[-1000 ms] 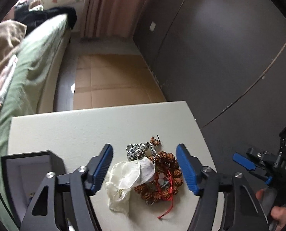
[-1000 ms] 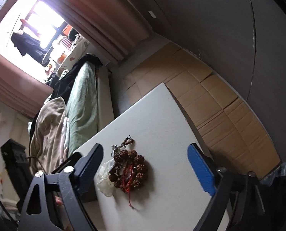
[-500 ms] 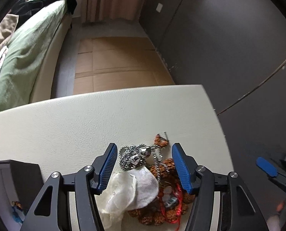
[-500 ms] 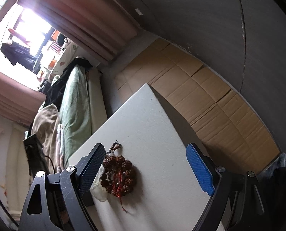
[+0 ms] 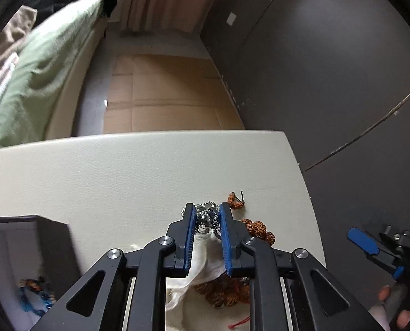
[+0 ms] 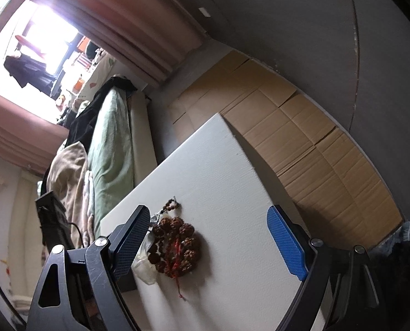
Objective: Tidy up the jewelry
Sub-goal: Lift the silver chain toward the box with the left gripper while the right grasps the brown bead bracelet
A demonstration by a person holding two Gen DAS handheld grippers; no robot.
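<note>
Low in the left wrist frame's centre, the left gripper (image 5: 207,218) is closing, its 2 blue pads (image 5: 189,222) pinching the silver chain (image 5: 208,218); the right gripper (image 6: 207,245) hangs wide apart, empty.

Right claw (image 6: 210,244) spread wide above bead bracelet (image 6: 176,249) on table (image 6: 232,182).

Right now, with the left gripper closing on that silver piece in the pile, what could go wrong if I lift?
1. The left gripper is closing on the silver chain, which lies tangled against the brown bead bracelet; lifting may drag the beads along.
2. The white pouch sits right under the jaws and could get pinched and come up too.
3. The pile lies near the table edge; a tug might pull loose pieces off.
</note>
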